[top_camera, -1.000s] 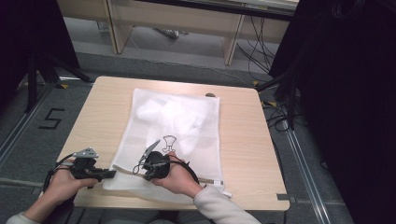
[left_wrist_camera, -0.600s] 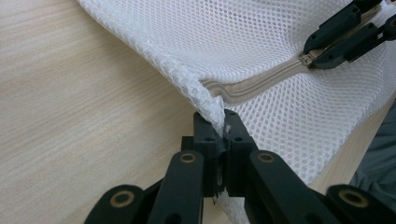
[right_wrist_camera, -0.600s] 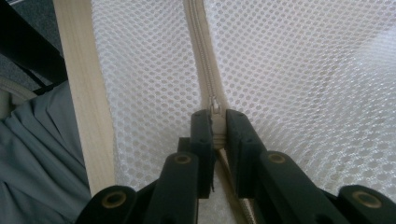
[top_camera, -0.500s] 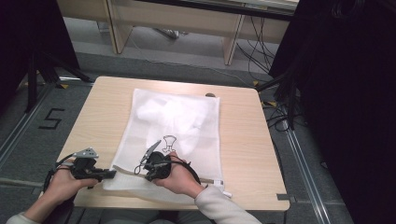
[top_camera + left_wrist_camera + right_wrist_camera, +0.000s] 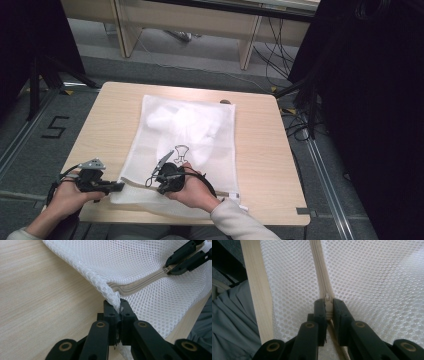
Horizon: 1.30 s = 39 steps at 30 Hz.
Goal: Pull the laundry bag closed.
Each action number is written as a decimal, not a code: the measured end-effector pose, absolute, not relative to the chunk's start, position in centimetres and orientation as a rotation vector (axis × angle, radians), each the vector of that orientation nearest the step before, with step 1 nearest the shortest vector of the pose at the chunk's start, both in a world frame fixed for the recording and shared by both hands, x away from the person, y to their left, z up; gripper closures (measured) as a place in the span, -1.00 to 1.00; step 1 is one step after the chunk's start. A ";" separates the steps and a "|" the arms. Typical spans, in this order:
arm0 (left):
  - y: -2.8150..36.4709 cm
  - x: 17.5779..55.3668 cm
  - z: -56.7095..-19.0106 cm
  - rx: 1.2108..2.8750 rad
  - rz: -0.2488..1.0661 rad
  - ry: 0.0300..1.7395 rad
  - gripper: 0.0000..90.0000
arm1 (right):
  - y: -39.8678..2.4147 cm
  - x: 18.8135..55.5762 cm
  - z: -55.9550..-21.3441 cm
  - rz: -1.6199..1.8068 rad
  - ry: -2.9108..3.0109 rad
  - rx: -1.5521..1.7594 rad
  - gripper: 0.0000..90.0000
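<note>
A white mesh bag point(image 5: 187, 145) lies flat on the wooden worktop point(image 5: 260, 150), its long side running away from the person, with white cloth point(image 5: 185, 125) bunched inside its far half and a small black printed figure point(image 5: 182, 150) near its middle. The bag's near edge, where the beige zipper point(image 5: 140, 285) runs, sits close to the worktop's near edge.

The left claw point(image 5: 119, 186) is at the bag's near left corner. In the left gripper view its jaws are pressed together on the mesh corner point(image 5: 113, 296), which rises in a small fold just beside the end of the zipper.

The right claw point(image 5: 161, 164) rests on the near part of the bag, to the right of the left one and well apart from it. In the right gripper view its jaws are pinching the zipper's pull point(image 5: 327, 300), with the closed zipper tape running straight away from the tips. The left gripper view shows the same grip from the side, in its upper right corner.

A grey sleeve point(image 5: 234, 322) shows beyond the worktop's edge in the right gripper view.
</note>
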<state>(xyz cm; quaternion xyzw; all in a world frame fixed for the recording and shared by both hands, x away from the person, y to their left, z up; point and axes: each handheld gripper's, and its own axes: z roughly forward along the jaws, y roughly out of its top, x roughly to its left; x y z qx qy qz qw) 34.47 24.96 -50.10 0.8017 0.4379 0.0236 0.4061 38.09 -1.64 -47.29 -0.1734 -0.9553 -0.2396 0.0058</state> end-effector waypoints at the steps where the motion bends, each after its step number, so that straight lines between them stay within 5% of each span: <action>1: 24.9 34.5 -50.1 2.023 0.062 1.105 0.91 | -1.6 38.0 -47.3 -0.753 -2.987 -0.560 0.83; 39: 24.9 34.4 -50.1 2.020 0.058 1.110 0.91 | -2.7 37.9 -46.8 -0.753 -2.987 -0.565 0.83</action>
